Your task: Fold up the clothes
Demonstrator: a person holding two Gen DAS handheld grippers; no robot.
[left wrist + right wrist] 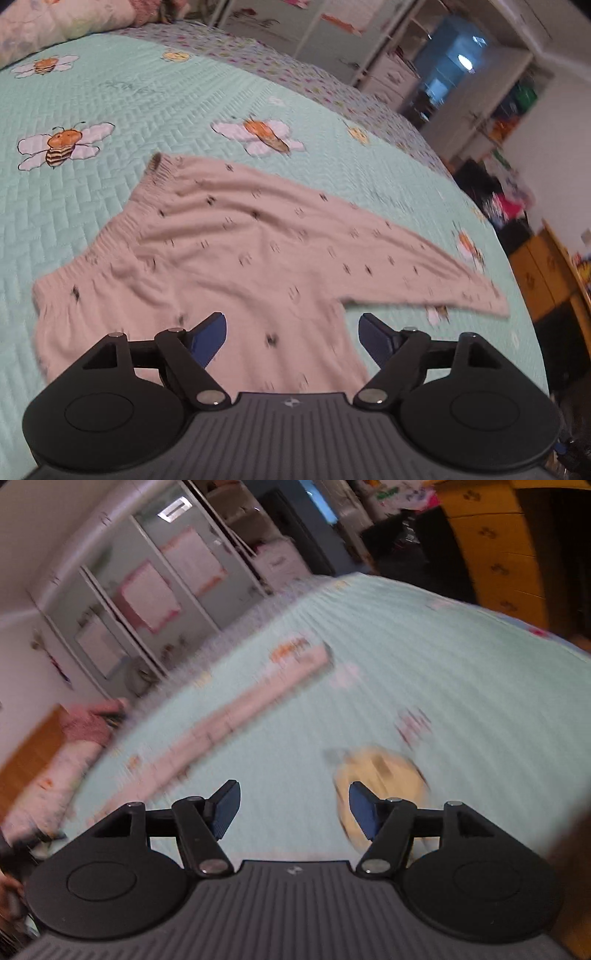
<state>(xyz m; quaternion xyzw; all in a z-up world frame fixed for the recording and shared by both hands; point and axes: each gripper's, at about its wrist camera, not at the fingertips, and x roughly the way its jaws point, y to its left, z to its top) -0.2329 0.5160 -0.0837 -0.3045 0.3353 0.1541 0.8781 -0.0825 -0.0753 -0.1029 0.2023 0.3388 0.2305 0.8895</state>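
Over the bedspread, both tongs gape empty; pink trousers lie flat.

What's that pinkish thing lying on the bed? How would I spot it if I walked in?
Look at the big bed with the mint-green quilted bedspread printed with cartoon bees. Spread flat on it, just ahead of the open left gripper, lies a pair of pale pink trousers with an elastic waistband and small dark specks. It is the only garment on the spread; the bees are merely printed.
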